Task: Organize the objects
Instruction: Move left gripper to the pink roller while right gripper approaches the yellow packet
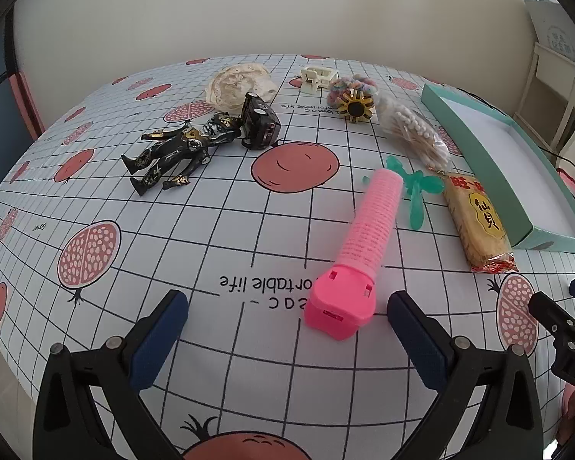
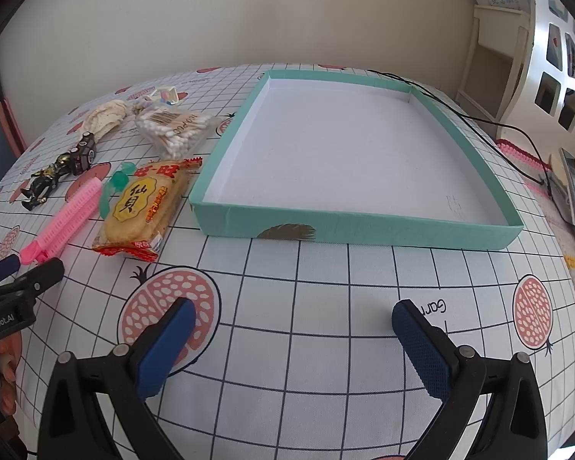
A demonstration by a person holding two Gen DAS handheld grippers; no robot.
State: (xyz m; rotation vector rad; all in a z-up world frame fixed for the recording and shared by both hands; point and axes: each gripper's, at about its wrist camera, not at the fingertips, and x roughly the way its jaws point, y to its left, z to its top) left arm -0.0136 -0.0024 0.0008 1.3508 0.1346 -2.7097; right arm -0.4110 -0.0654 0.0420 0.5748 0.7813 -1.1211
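Left wrist view: the left tool hangs with jaws apart around the pink clip lying on the desk. Best to close squarely on its thick end. The right tool, jaws apart, waits before the empty teal box.

a home, by my read: pomegranate-print tablecloth under my tools, white cubby shelf to my right.
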